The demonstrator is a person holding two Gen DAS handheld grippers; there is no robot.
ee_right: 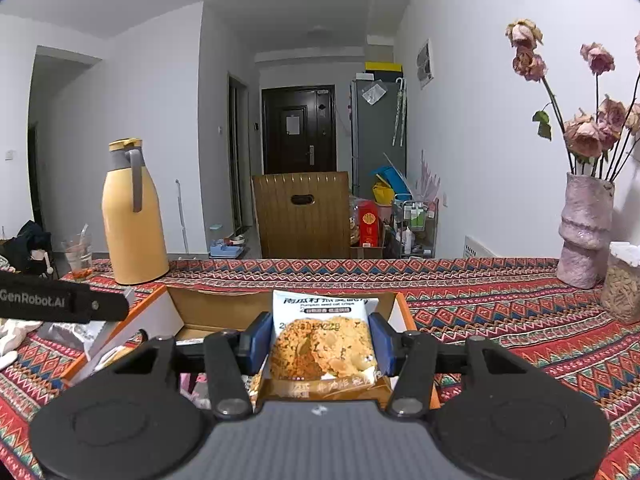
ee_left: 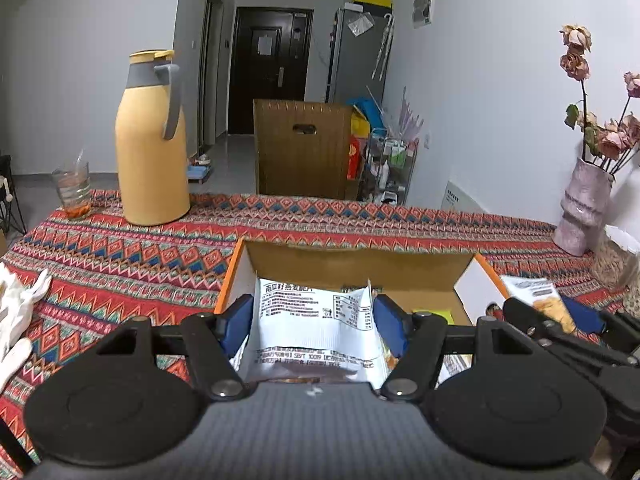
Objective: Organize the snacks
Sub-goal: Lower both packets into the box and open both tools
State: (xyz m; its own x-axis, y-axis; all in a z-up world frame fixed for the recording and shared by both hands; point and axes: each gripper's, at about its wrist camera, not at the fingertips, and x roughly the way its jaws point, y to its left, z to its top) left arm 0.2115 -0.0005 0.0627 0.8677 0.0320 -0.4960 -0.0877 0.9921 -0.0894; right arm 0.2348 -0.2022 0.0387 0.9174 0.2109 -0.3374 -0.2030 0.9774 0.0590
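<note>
The left wrist view shows the printed white back of a snack packet [ee_left: 316, 320] clamped between the blue pads of the left gripper [ee_left: 314, 320], low in the centre of the frame over the open cardboard box [ee_left: 360, 260]. Only the right wrist view shows a front: the crisp-picture packet [ee_right: 324, 344] clamped in the right gripper [ee_right: 320, 342], upright, long axis vertical, title uppermost. A yellow thermos [ee_right: 132, 216] stands at left.

White walls; dark door [ee_right: 298, 130] down the hallway, grey fridge [ee_right: 376, 132] right of it. Wooden chair [ee_right: 302, 216] behind the surface's [ee_right: 480, 300] far edge.
</note>
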